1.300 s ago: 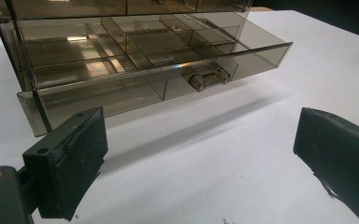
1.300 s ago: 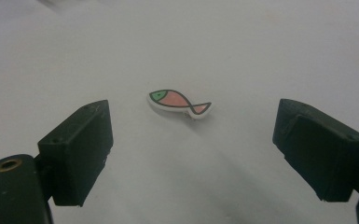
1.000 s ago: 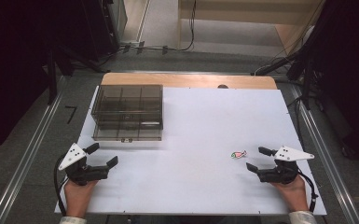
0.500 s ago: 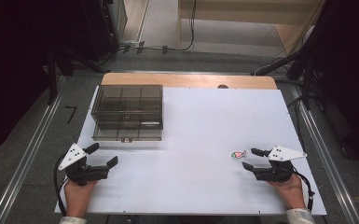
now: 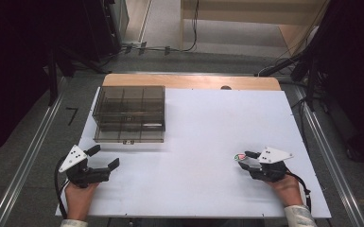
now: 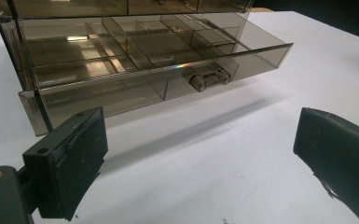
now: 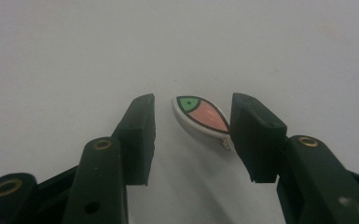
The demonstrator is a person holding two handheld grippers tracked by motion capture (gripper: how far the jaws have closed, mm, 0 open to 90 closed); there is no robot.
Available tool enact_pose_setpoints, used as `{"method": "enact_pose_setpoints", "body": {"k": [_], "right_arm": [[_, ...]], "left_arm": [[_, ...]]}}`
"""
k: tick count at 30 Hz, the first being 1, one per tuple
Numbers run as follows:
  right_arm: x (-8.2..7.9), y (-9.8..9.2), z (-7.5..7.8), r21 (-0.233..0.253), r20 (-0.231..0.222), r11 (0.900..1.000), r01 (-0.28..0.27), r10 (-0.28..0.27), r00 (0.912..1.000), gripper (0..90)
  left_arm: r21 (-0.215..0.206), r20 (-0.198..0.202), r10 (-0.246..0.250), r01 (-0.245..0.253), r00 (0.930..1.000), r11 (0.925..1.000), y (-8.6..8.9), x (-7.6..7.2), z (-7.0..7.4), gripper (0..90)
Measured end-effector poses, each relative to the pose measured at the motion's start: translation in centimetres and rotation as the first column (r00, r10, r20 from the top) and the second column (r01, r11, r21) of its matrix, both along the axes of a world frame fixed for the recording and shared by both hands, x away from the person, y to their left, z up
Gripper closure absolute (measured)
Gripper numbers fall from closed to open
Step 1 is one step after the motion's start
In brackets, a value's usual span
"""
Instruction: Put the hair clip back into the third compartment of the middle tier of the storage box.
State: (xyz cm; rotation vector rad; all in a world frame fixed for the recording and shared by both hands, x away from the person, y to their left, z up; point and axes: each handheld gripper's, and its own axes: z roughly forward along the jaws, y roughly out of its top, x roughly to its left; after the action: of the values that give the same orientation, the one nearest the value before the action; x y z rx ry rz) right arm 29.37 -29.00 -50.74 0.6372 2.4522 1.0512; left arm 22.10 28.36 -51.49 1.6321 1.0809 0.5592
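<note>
White counter [image 5: 208,142] under both hands. Right gripper [image 7: 192,135]: jaws apart, set either side of a small fish-shaped pin [image 7: 201,114], green head and pink body. Pin lies flat on the counter between the jaws, close against the right-hand one; contact cannot be told. Left gripper [image 6: 200,158]: jaws wide apart, holding nothing. Smoky plastic drawer box [image 6: 135,56] stands just ahead of it, one drawer pulled out.

A leaf-shaped pin [image 7: 201,115] shows green and salmon with black outlines; the organizer box [image 5: 129,114] is smoky brown.
</note>
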Motion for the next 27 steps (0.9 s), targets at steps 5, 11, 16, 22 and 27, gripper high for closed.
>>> {"method": "enact_pose_setpoints", "body": {"k": [5, 11, 16, 22, 27], "right_arm": [[0.2, 0.8, -0.3, -0.064, 0.047, 0.998, -0.004, 0.007, 0.9989, 52.1], [0.7, 1.2, -0.5, -0.085, 0.074, 0.996, 0.005, 0.002, 0.9973, 59.7], [1.4, 1.2, -0.4, -0.085, 0.055, 0.996, -0.002, 0.006, 0.9985, 64.9], [2.5, 1.3, -0.2, -0.082, 0.021, 0.997, -0.002, 0.004, 0.9998, 75.3], [3.3, 1.1, 0.0, -0.068, -0.023, 0.997, 0.02, -0.021, 0.9995, 80.3]], "left_arm": [[-0.001, -0.001, 0.001, -0.001, 1.0, 1.0, 0.0, 0.0, 0.0, 3.3], [-0.001, 0.0, 0.0, 0.0, 1.0, 1.0, 0.0, 0.0, 0.0, 3.3], [-0.001, 0.0, 0.0, 0.0, 1.0, 1.0, 0.0, 0.0, 0.0, 3.3], [-0.001, -0.001, 0.0, 0.0, 1.0, 1.0, 0.0, 0.0, 0.0, 3.3], [0.0, 0.001, -0.002, 0.002, 1.0, 1.0, 0.0, 0.0, 0.0, 3.3]]}}
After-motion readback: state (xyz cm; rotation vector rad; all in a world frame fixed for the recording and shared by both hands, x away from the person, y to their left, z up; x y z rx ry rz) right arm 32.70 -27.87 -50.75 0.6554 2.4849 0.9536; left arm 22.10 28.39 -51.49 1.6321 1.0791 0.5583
